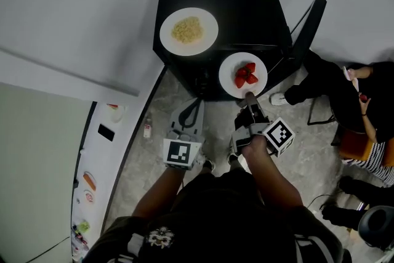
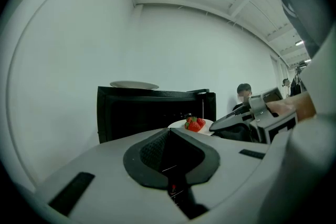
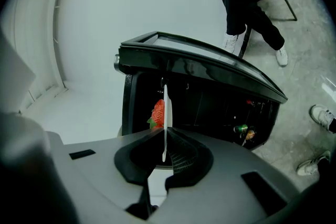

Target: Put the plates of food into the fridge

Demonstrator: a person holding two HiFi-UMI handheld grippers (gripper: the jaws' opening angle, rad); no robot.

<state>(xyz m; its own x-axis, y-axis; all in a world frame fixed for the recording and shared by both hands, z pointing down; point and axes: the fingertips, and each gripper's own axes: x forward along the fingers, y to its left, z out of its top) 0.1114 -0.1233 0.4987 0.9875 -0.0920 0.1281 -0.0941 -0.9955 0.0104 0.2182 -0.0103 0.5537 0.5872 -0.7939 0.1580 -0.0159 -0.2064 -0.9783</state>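
A white plate (image 1: 229, 84) with red strawberries (image 1: 245, 74) hangs in front of the open black mini fridge (image 1: 240, 3). My right gripper (image 1: 250, 97) is shut on the plate's near rim. In the right gripper view the plate (image 3: 166, 107) shows edge-on between the jaws of the right gripper (image 3: 164, 135), with the strawberries (image 3: 158, 112) to its left. A second white plate (image 1: 208, 20) with pale noodles (image 1: 187, 29) rests on the fridge top. My left gripper (image 1: 197, 101) is shut and empty, low beside the fridge front; in its own view the left gripper (image 2: 169, 132) holds nothing.
The fridge door (image 1: 309, 24) stands open to the right, and cans (image 3: 242, 129) show inside. A seated person (image 1: 345, 86) is at the right, with legs close to the door. A small bottle (image 1: 148, 128) stands on the floor at the left, next to a white panel (image 1: 98, 163).
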